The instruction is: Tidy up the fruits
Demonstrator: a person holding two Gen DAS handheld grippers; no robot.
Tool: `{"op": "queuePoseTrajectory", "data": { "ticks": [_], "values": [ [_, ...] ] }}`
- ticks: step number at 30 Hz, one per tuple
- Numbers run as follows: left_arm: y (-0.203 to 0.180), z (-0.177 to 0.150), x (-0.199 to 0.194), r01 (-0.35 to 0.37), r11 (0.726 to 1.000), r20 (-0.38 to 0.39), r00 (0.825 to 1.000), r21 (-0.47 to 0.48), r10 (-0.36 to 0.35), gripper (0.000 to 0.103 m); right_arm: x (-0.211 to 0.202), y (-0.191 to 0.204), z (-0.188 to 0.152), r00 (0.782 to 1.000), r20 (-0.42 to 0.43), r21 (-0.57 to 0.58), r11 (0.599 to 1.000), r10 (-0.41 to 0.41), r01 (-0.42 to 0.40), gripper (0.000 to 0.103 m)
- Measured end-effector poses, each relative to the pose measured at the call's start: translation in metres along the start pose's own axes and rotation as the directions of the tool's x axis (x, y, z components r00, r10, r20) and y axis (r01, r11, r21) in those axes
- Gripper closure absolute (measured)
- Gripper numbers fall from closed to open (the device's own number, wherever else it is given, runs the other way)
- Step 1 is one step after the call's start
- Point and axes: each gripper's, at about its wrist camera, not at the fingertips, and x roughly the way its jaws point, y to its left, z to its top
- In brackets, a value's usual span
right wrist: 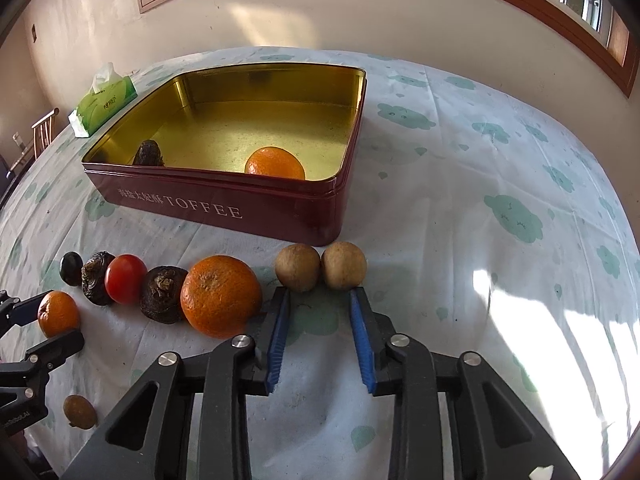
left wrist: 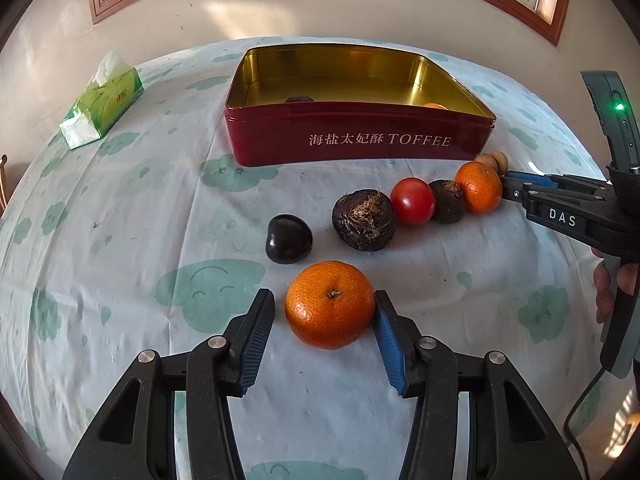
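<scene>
My left gripper (left wrist: 325, 312) is open around a tangerine (left wrist: 330, 305) on the cloth; its right pad touches the fruit, the left pad stands apart. Beyond lie a dark chestnut (left wrist: 288, 239), a water chestnut (left wrist: 364, 220), a tomato (left wrist: 412, 201), a second water chestnut (left wrist: 447, 201) and another tangerine (left wrist: 479, 187). My right gripper (right wrist: 319, 296) is open and empty just before two brown longans (right wrist: 298, 267) (right wrist: 344, 265). The red toffee tin (right wrist: 224, 204) holds a tangerine (right wrist: 275, 163) and a water chestnut (right wrist: 148, 153).
A green tissue pack (left wrist: 102, 102) lies at the back left of the cloth-covered table. One more small brown fruit (right wrist: 79, 411) lies near the front left in the right wrist view. The wall and a window frame are behind the table.
</scene>
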Motion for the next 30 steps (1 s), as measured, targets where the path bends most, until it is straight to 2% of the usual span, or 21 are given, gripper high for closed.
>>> {"op": "queuePoseTrajectory", "data": {
  "ticks": [4, 6, 9, 12, 17, 25, 30],
  "values": [
    [-0.001, -0.001, -0.001, 0.004, 1.000, 0.002, 1.000, 0.004, -0.004, 0.055, 0.000, -0.001, 0.001, 1.000, -0.008, -0.001, 1.000, 0.010, -0.010, 0.079],
    [-0.001, -0.001, 0.000, 0.008, 1.000, 0.003, 1.000, 0.003, -0.008, 0.056, -0.001, -0.002, 0.000, 1.000, -0.010, 0.011, 1.000, 0.029, -0.029, 0.066],
    [-0.001, -0.001, -0.001, 0.008, 1.000, 0.003, 1.000, 0.004, -0.008, 0.060, -0.001, -0.002, -0.002, 1.000, -0.007, 0.008, 1.000, 0.022, -0.022, 0.063],
    [0.000, -0.001, -0.001, 0.006, 1.000, 0.002, 1.000, 0.008, -0.006, 0.060, -0.002, -0.004, -0.004, 1.000, 0.001, 0.021, 1.000, 0.017, -0.017, 0.057],
    [0.006, 0.000, -0.001, -0.001, 1.000, 0.004, 1.000, -0.006, 0.001, 0.060, 0.001, -0.005, -0.002, 1.000, 0.011, 0.027, 1.000, 0.001, -0.001, 0.052],
    [0.016, 0.003, -0.003, -0.012, 1.000, 0.010, 1.000, -0.018, 0.013, 0.060, 0.004, -0.003, 0.004, 1.000, 0.019, 0.046, 0.999, 0.009, -0.010, 0.052],
    [0.018, 0.003, -0.003, -0.007, 1.000, 0.009, 1.000, -0.018, 0.007, 0.060, 0.005, -0.003, 0.005, 1.000, 0.017, 0.061, 0.998, 0.008, -0.009, 0.059]
  ]
}}
